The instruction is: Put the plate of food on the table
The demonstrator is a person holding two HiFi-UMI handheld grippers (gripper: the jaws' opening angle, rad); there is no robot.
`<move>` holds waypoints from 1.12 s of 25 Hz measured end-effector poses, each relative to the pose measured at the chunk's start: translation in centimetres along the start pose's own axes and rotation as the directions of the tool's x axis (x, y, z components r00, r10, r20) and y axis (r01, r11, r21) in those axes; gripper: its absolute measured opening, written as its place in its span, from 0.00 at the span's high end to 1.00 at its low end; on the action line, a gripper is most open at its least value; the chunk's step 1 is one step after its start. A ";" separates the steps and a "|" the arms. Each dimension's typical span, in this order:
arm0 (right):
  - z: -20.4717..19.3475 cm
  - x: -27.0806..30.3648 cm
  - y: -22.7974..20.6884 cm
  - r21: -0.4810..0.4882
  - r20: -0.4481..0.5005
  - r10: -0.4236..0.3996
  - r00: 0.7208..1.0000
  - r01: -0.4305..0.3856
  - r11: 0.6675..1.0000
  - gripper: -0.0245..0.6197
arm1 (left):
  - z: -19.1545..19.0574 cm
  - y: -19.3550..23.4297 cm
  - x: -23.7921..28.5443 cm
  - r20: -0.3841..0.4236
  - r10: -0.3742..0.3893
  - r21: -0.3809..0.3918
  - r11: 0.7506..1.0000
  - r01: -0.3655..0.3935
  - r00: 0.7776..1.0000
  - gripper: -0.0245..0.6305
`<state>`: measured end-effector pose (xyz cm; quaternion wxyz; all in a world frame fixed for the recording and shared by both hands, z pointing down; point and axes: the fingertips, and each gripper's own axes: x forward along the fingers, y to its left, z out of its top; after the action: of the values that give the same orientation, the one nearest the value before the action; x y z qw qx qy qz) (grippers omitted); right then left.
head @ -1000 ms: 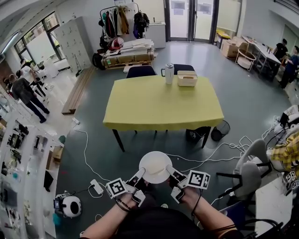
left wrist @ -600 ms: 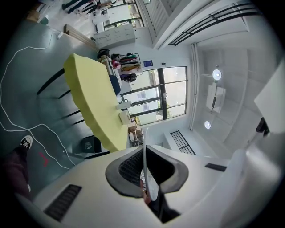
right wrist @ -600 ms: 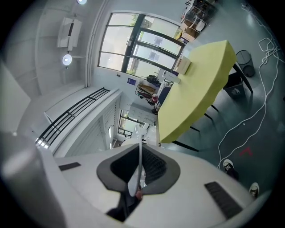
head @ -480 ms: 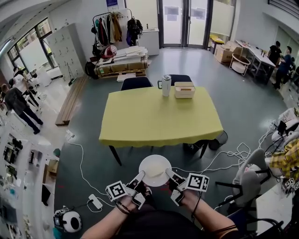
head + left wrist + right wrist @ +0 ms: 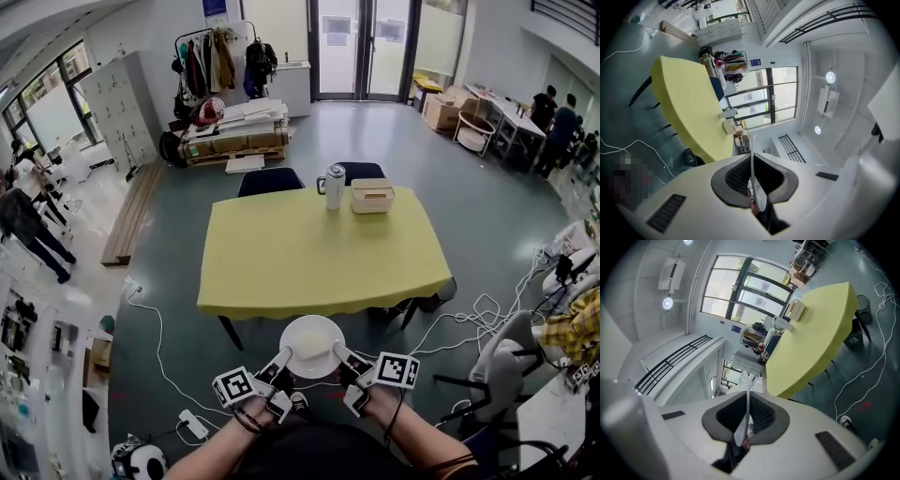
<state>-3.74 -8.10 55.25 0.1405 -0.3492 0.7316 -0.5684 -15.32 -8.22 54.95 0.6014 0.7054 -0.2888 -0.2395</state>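
A white plate (image 5: 311, 345) with a little pale food on it hangs level in the air just short of the near edge of the yellow table (image 5: 319, 249). My left gripper (image 5: 281, 359) is shut on the plate's left rim and my right gripper (image 5: 341, 357) is shut on its right rim. In the left gripper view the plate's thin rim (image 5: 753, 180) stands edge-on between the dark pads. The right gripper view shows the same rim (image 5: 746, 416) pinched edge-on, with the table (image 5: 811, 343) ahead.
A steel jug (image 5: 335, 187) and a cream box (image 5: 372, 197) stand at the table's far edge, with two dark chairs (image 5: 269, 180) behind. Cables (image 5: 469, 319) trail over the floor. A grey chair (image 5: 502, 366) stands at my right, a bin (image 5: 444, 292) by the table.
The table's near edge has come closer to the plate and now lies just ahead of it. Both grippers keep their hold on the plate's rims.
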 end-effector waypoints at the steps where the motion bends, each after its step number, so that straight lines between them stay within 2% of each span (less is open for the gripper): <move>1: 0.1 0.7 0.0 0.000 0.002 -0.002 1.000 0.002 1.000 0.93 | 0.6 0.1 0.2 -0.002 -0.009 -0.011 1.000 0.009 1.000 0.93; 10: 2.4 4.8 -0.5 -0.001 0.047 -0.032 0.998 0.032 0.999 0.93 | 5.3 2.1 2.3 -0.057 0.030 0.028 0.999 -0.028 0.998 0.93; 18: 5.8 5.4 -2.2 0.006 0.065 -0.055 0.996 0.055 0.998 0.93 | 6.0 2.9 6.2 -0.097 0.026 0.014 1.000 -0.025 0.995 0.93; 21: 7.4 5.7 -3.3 0.018 0.057 -0.057 0.997 0.056 0.998 0.93 | 6.1 3.0 8.4 -0.092 0.001 -0.026 1.000 -0.003 0.996 0.93; 25: 10.7 6.6 -4.8 0.026 0.039 -0.042 0.998 0.041 0.999 0.93 | 7.1 4.4 11.3 -0.080 0.057 0.030 0.998 -0.055 0.995 0.93; 28: 13.7 7.4 -5.9 0.013 0.008 -0.031 0.999 0.031 0.999 0.93 | 7.4 3.9 14.7 -0.048 0.008 -0.030 1.000 -0.010 0.999 0.93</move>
<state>1.28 -23.77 57.81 0.1367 -0.3620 0.7218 -0.5738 -10.31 -24.08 57.78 0.6196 0.7006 -0.2738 -0.2241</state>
